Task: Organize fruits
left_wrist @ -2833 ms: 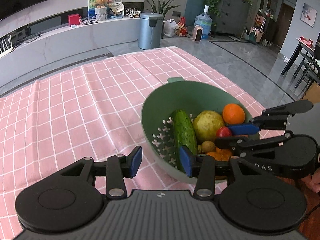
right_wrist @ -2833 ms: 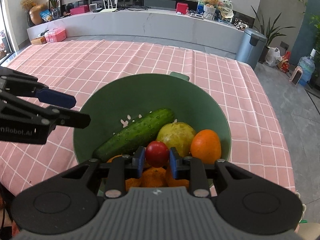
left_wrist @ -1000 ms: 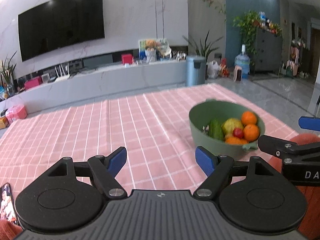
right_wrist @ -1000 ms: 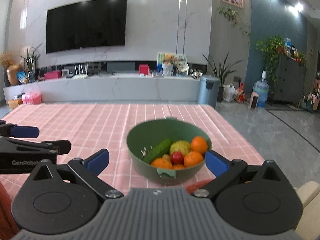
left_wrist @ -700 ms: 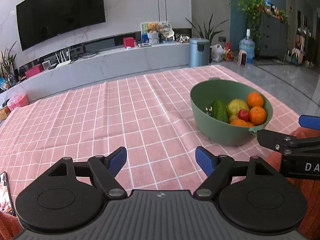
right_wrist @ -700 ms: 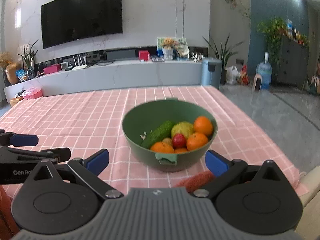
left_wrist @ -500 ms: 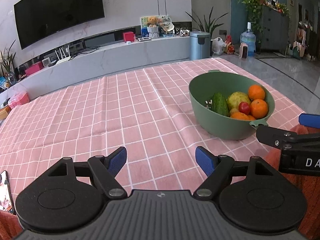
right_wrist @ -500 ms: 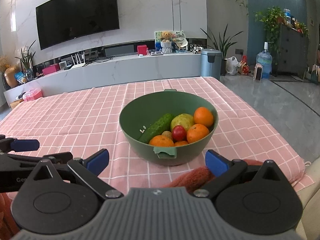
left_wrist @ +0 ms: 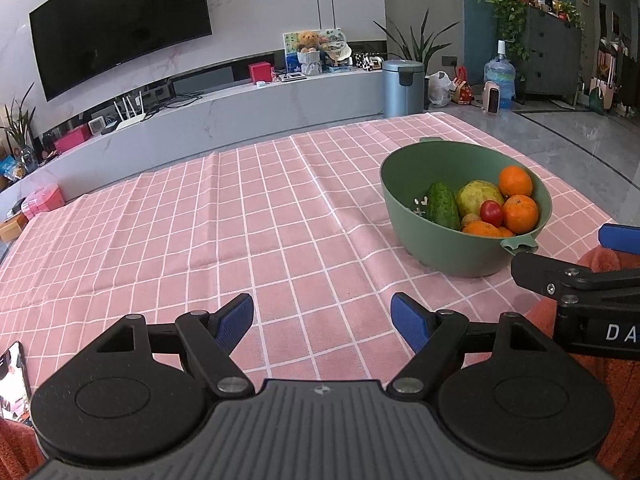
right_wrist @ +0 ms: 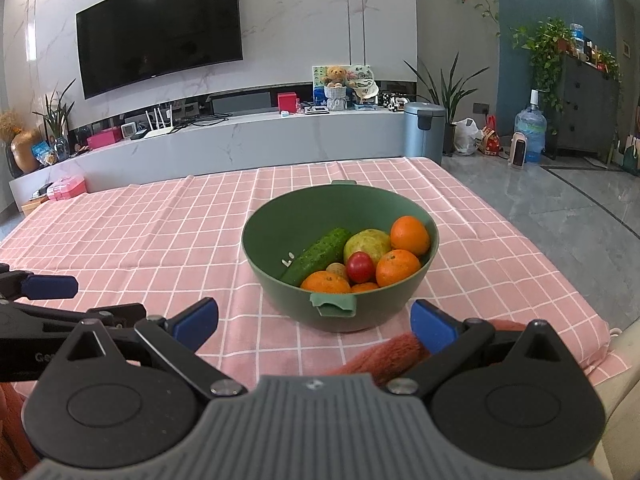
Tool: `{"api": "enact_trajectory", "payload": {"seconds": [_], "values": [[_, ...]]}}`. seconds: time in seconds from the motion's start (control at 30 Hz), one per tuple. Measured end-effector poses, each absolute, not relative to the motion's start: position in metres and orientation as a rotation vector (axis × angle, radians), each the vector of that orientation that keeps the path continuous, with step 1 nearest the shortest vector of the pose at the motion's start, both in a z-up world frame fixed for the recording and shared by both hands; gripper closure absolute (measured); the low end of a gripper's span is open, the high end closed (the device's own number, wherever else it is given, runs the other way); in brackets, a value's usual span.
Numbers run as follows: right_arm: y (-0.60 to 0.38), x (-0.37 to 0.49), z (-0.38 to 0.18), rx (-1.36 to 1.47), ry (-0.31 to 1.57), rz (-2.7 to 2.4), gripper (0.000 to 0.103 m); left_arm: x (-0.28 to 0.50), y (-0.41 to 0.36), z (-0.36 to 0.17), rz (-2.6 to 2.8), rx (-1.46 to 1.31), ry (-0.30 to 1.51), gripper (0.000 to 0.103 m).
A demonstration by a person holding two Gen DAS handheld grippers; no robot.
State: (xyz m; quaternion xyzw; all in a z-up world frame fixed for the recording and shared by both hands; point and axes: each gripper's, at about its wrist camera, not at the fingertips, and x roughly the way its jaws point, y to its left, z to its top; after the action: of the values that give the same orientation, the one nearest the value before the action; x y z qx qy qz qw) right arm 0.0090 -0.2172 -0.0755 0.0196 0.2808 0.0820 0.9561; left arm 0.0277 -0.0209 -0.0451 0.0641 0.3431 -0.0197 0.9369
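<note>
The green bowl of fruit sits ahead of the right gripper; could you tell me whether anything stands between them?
Nothing visible does. In the right wrist view only bare pink checked tablecloth lies between the open right gripper and the green bowl. The left gripper sits off to the side, clear of that path.

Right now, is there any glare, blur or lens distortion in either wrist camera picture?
Left wrist view: sharp, fisheye bends the wall-mounted black television and darkens the corners; the green plastic bowl casts a soft shadow on the pink checked tablecloth. Right wrist view: equally sharp, ceiling lights glare at the top, and the grey floor reflects light.
</note>
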Motion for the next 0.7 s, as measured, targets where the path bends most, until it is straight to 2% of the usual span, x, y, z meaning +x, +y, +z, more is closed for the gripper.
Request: {"api": "enact_trajectory", "payload": {"seconds": [0.7], "values": [[-0.2158, 0.0087, -0.0768, 0.039, 0.565, 0.17, 0.005, 0.0253, -0.0197, -0.0422, -0.044, 0.141, 0.694, 0.011]]}}
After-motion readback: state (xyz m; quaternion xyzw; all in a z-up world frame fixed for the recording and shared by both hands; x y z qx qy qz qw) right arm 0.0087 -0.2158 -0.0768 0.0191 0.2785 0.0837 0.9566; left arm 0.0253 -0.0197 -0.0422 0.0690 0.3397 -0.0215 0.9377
